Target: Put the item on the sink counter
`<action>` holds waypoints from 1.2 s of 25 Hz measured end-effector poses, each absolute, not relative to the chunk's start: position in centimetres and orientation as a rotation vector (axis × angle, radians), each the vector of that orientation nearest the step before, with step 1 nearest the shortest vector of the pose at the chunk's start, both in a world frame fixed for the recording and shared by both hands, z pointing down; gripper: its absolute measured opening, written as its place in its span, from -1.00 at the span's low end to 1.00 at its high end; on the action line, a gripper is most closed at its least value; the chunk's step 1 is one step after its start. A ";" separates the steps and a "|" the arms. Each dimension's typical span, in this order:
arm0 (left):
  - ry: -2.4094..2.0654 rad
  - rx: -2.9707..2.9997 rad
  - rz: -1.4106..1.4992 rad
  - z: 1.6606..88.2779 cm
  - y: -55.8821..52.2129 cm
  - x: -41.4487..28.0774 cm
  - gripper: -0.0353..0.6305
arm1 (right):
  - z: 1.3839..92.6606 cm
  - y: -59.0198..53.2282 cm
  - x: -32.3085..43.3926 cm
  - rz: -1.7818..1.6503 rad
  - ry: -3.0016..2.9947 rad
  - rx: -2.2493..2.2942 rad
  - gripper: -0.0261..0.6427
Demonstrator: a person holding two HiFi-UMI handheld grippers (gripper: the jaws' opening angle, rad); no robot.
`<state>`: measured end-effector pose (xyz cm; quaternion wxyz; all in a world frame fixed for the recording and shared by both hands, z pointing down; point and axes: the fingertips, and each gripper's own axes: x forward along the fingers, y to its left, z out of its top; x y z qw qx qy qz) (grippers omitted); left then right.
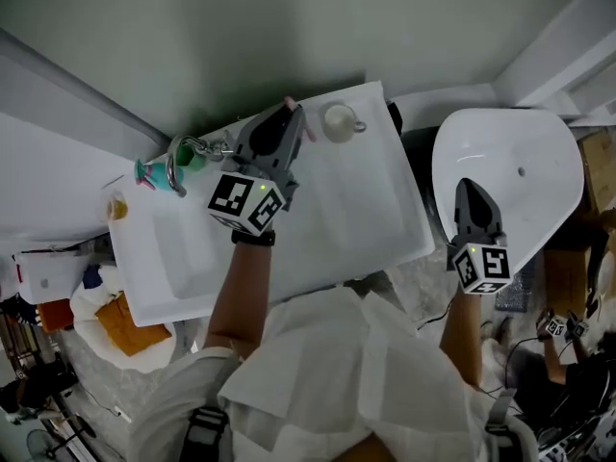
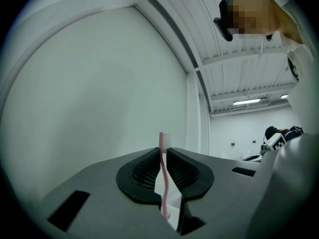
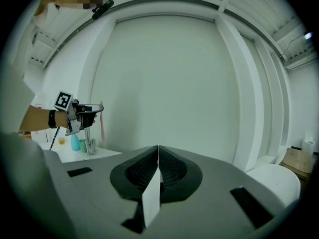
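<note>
My left gripper point(image 1: 291, 115) is over the back of the white sink counter point(image 1: 375, 210), shut on a pink toothbrush point(image 1: 288, 102). In the left gripper view the toothbrush point(image 2: 163, 173) stands upright, pinched between the dark pads, its white bristle head just above them against a bare wall. My right gripper point(image 1: 468, 187) hangs over the white toilet point(image 1: 525, 162) to the right, jaws shut with nothing between them point(image 3: 158, 153). The right gripper view shows the left gripper point(image 3: 82, 116) at far left with the toothbrush point(image 3: 101, 121) hanging from it above the counter.
On the counter's back edge stand a chrome faucet point(image 1: 181, 160), a green cup point(image 1: 195, 156), a teal bottle point(image 1: 149, 173), a small glass of amber liquid point(image 1: 117, 207) and a white mug point(image 1: 339, 121). Bags and clutter lie on the floor at lower left point(image 1: 120, 320).
</note>
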<state>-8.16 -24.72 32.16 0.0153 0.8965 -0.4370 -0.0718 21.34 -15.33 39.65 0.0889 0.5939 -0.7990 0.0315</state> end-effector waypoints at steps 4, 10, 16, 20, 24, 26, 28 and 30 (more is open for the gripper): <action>-1.427 2.754 -0.197 32.5 -26.4 -7.1 -0.74 | 39.9 -18.7 21.9 0.097 -2.433 1.677 -0.89; -1.482 2.706 -0.164 34.1 -29.0 -5.3 -0.74 | 40.8 -22.6 22.1 0.095 -2.489 1.556 -0.89; -1.526 2.666 -0.123 36.1 -31.1 -3.7 -0.74 | 41.1 -24.1 22.6 0.109 -2.513 1.503 -0.89; -1.540 2.643 -0.112 37.5 -32.1 -3.3 -0.74 | 41.5 -24.0 23.1 0.118 -2.510 1.498 -0.89; -1.548 2.628 -0.104 38.9 -32.8 -2.6 -0.74 | 41.9 -23.5 23.9 0.129 -2.501 1.513 -0.89; -1.548 2.614 -0.098 39.6 -33.2 -2.5 -0.74 | 42.0 -23.3 23.9 0.132 -2.495 1.515 -0.89; -1.542 2.601 -0.089 40.5 -33.6 -2.4 -0.74 | 42.2 -23.1 23.8 0.137 -2.488 1.517 -0.89; -1.539 2.590 -0.077 41.2 -33.9 -2.4 -0.74 | 42.3 -23.0 23.8 0.141 -2.483 1.521 -0.89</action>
